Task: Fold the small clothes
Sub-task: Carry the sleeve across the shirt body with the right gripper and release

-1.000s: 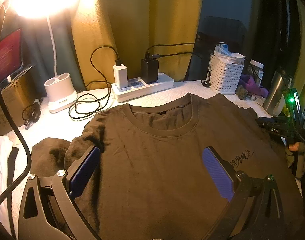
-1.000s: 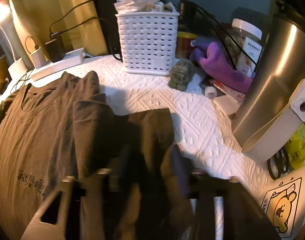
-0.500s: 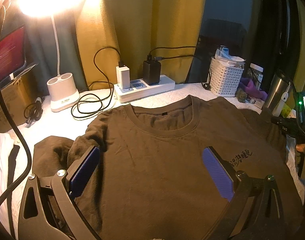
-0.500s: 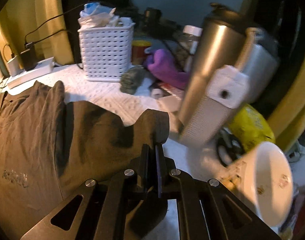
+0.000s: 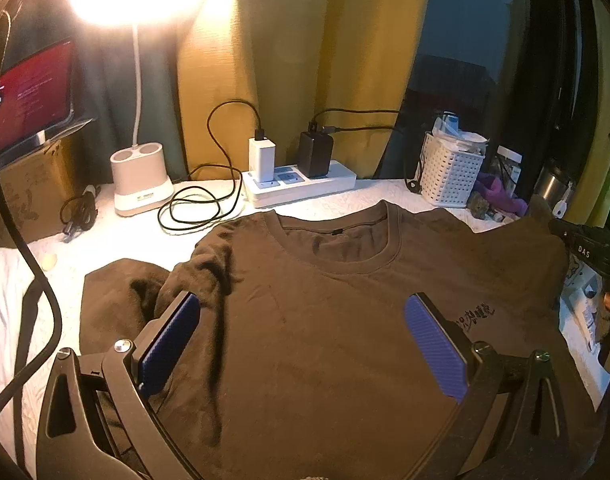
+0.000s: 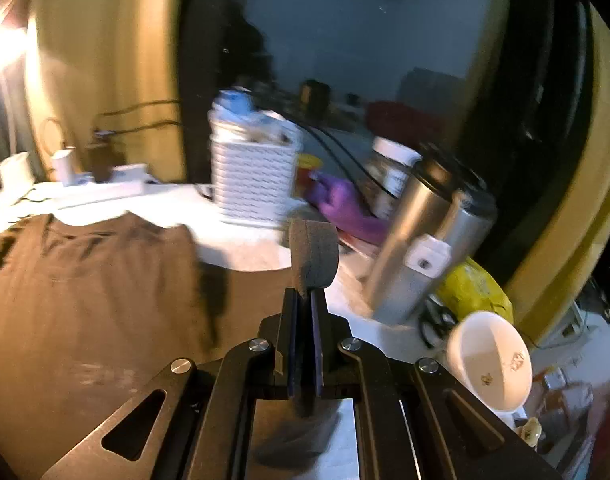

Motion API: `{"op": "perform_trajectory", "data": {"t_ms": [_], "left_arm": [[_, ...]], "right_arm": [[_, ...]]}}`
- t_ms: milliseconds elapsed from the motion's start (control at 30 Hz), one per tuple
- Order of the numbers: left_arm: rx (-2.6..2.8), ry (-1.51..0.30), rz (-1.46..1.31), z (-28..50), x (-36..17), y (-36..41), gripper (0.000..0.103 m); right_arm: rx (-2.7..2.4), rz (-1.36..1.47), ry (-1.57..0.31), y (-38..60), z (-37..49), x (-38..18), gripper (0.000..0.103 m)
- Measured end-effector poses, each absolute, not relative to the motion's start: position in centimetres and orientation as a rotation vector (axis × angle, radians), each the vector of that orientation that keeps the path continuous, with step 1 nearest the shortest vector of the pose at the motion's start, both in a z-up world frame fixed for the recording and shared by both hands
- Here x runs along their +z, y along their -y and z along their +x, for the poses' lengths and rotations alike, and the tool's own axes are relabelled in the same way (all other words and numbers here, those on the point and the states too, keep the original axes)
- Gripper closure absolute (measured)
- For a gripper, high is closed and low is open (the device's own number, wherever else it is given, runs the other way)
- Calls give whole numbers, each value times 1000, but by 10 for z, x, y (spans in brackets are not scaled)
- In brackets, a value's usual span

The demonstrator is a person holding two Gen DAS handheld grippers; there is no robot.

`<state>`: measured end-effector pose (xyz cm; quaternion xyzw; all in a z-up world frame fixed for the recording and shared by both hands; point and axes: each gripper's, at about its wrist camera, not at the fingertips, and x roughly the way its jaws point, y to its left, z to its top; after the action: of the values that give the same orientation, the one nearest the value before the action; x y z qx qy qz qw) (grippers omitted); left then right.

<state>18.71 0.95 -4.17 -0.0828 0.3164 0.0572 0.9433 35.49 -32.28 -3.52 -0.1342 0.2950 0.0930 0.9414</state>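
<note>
A brown T-shirt (image 5: 325,320) lies front-up on the white table cover, collar toward the wall, small black print on its chest. My left gripper (image 5: 305,344) hovers over the shirt's middle, wide open, blue pads apart with nothing between them. The shirt's left sleeve (image 5: 117,292) lies bunched beside it. My right gripper (image 6: 305,300) is shut on the cuff of the right sleeve (image 6: 313,256), which sticks up from between the pads, lifted off the table. In the left wrist view the right gripper (image 5: 585,244) shows at the far right edge, holding that sleeve up.
A lit desk lamp (image 5: 139,184), a power strip (image 5: 299,184) with chargers and loose cables line the back. At the right stand a white basket (image 6: 253,180), a steel flask (image 6: 417,224), a purple cloth (image 6: 345,208), a white cup (image 6: 489,360). A cardboard box (image 5: 29,192) stands far left.
The right gripper closed on the right sleeve's cuff and lifted it up and outward, pulling the sleeve taut. The left gripper stayed open and drew back slightly over the shirt.
</note>
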Motion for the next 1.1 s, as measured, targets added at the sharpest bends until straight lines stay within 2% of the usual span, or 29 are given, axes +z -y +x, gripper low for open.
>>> {"op": "perform_trajectory", "data": {"t_ms": [300, 633, 667, 733, 767, 1100], "left_arm": [[119, -630, -202, 172, -43, -24, 2], [127, -633, -232, 162, -47, -37, 2], [128, -632, -234, 161, -47, -37, 2], [128, -632, -234, 160, -46, -37, 2], [127, -632, -233, 160, -46, -37, 2], [115, -635, -208, 158, -42, -28, 2]], "right_arm": [[366, -305, -640, 258, 325, -45, 97], [538, -251, -851, 211, 314, -98, 94], [546, -243, -862, 210, 313, -101, 83], [576, -220, -862, 212, 306, -101, 42], [591, -206, -862, 213, 303, -100, 16], [528, -117, -837, 271, 303, -81, 16]]}}
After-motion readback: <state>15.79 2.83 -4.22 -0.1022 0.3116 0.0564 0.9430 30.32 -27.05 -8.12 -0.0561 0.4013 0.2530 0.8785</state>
